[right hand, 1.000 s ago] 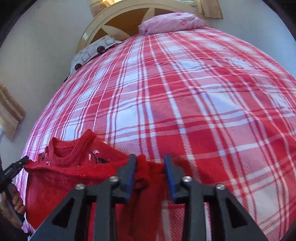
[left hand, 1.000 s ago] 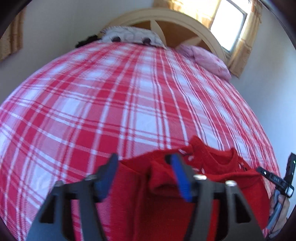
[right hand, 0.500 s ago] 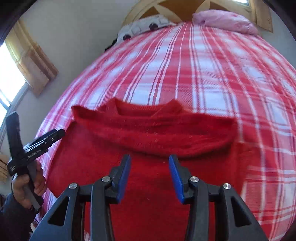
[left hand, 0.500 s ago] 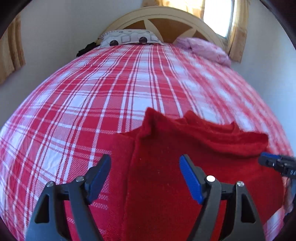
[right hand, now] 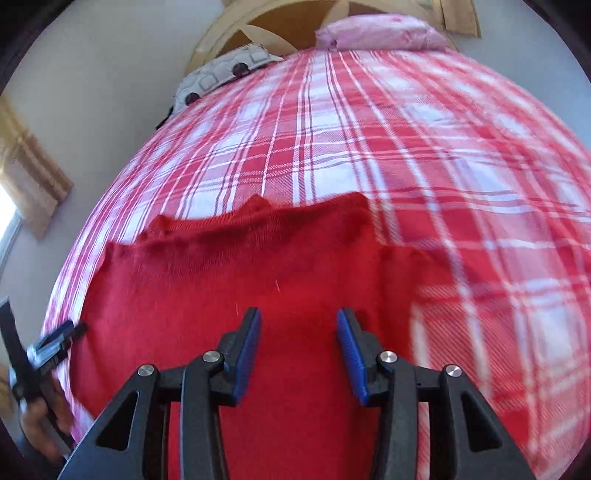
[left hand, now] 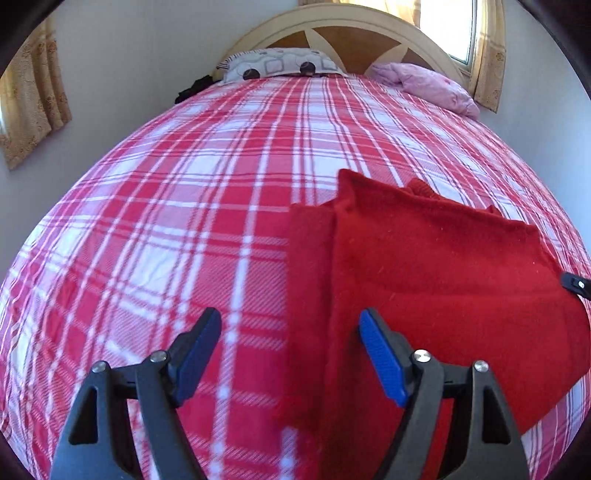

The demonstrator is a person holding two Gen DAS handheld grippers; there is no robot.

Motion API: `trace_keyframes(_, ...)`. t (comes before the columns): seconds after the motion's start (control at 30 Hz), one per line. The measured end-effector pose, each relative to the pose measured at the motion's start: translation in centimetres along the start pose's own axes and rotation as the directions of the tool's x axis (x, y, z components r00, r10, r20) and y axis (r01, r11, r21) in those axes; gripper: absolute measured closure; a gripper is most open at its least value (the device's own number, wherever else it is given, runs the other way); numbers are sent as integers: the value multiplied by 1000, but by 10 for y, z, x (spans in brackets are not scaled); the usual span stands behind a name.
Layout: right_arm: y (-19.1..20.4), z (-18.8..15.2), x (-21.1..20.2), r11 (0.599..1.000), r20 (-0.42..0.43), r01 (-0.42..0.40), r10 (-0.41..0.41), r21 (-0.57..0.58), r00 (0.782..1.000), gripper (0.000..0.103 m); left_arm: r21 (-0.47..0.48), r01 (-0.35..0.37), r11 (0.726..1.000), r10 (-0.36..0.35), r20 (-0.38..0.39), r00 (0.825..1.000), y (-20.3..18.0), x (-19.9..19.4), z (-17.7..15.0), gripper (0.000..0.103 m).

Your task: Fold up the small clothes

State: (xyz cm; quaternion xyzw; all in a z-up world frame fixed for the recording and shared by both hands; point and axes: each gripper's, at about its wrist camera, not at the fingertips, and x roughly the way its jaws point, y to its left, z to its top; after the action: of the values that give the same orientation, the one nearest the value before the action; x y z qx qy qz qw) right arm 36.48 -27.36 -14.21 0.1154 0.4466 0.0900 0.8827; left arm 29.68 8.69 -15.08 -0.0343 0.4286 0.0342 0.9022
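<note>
Jaws of both the left gripper (left hand: 290, 345) and right gripper (right hand: 298, 341) gaped empty above the folded red knitted sweater (left hand: 424, 280); only the right view showed a hand (right hand: 38, 424).

both arms angle steeply downward. the left gripper (left hand: 290, 354) has its jaws spread wide with nothing clamped between them. the right gripper (right hand: 298, 350) is parted more narrowly, also empty. a hand (right hand: 40, 432) grasps the left gripper's handle.

Ahead of the left hand-held gripper (left hand: 290, 354) the plaid bed (left hand: 184, 221) lies flat and bare up to two pillows (left hand: 273, 66) at the headboard (left hand: 351, 22). To its right the folded red sweater (left hand: 443, 266) covers the bedding, with the right hand-held gripper (right hand: 298, 350) above it.
</note>
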Motion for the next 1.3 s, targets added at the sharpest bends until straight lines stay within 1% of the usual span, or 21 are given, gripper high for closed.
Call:
trace_keyframes(0.03, -5, -10, -12, 1000, 17, 1, 0, -6, 1000, 59, -12, 7, 1000, -7, 0, 1000, 8, -5, -7, 23)
trace_keyframes(0.13, -22, -37, -39, 1000, 32, 14, -14, 0, 999, 59, -51, 47, 998, -48, -10, 999, 22, -14, -25, 23)
trace_keyframes(0.23, -37, -61, -56, 999, 17, -14, 13, 34, 1000, 59, -39, 63, 997, -63, -6, 998, 19, -21, -37, 23)
trace_keyframes(0.3, -41, -70, -60, 997, 9, -54, 54, 50, 999, 59, -37, 64, 997, -64, -6, 998, 14, -23, -42, 23)
trace_keyframes(0.33, -40, -75, -62, 997, 10, -64, 64, 45, 998, 59, -29, 52, 998, -52, -15, 999, 9, -20, -44, 23)
trace_keyframes(0.37, -38, -78, -61, 998, 3, -55, 55, 35, 998, 59, -23, 36, 999, -36, -22, 999, 8, -18, -46, 22)
trace_keyframes(0.4, -36, -82, -53, 999, -32, -27, 28, 23, 999, 59, -20, 15, 1000, -16, -30, 999, 6, -16, -49, 21)
trace_keyframes(0.47, -36, -87, -38, 1000, -73, 8, -6, 22, 997, 59, -33, 17, 999, -18, -28, 999, 8, -15, -51, 21)
trace_keyframes(0.57, -24, -87, -48, 998, -39, 60, -61, -17, 997, 61, -55, 33, 998, -35, -24, 999, 12, -24, -50, 22)
trace_keyframes(0.63, -9, -85, -64, 996, 24, 70, -69, -54, 997, 60, -64, 39, 997, -38, 11, 999, 15, -34, -47, 22)
trace_keyframes(0.7, 10, -80, -77, 993, 97, 51, -40, -107, 995, 60, -67, 38, 997, -35, 50, 998, 16, -40, -42, 21)
trace_keyframes(0.73, 21, -77, -81, 990, 119, 30, -13, -141, 993, 60, -68, 23, 997, -19, 58, 998, 15, -40, -39, 16)
trace_keyframes(0.83, 48, -65, -72, 979, 128, -33, 60, -200, 990, 60, -73, 12, 997, -8, 46, 999, 9, -31, -34, 14)
trace_keyframes(0.87, 52, -63, -67, 978, 124, -33, 59, -205, 990, 60, -68, 6, 998, -4, 37, 999, 4, -25, -33, 14)
trace_keyframes(0.93, 56, -62, -49, 978, 105, -5, 28, -207, 994, 60, -46, -8, 999, 9, 20, 1000, -4, -18, -35, 14)
trace_keyframes(1.0, 54, -64, -32, 980, 74, 15, -1, -197, 997, 60, -7, -37, 999, 37, -5, 999, -13, -7, -38, 14)
trace_keyframes(1.03, 50, -67, -23, 982, 49, 41, -33, -186, 998, 61, -14, -37, 999, 38, 10, 999, -12, -7, -40, 12)
trace_keyframes(1.07, 44, -72, -15, 984, 28, 50, -46, -171, 999, 61, -25, -45, 999, 45, 18, 999, -12, -8, -41, 8)
trace_keyframes(1.13, 34, -80, -12, 986, 57, 20, -11, -167, 998, 61, -27, -46, 999, 47, 21, 999, -11, -7, -43, 7)
trace_keyframes(1.17, 34, -81, -11, 985, 58, 20, -10, -171, 998, 61, -27, -41, 999, 41, 21, 999, -10, -7, -43, 7)
trace_keyframes(1.3, 43, -81, -8, 973, 56, 75, -64, -220, 996, 61, -39, -34, 999, 35, 15, 999, -9, -6, -44, 5)
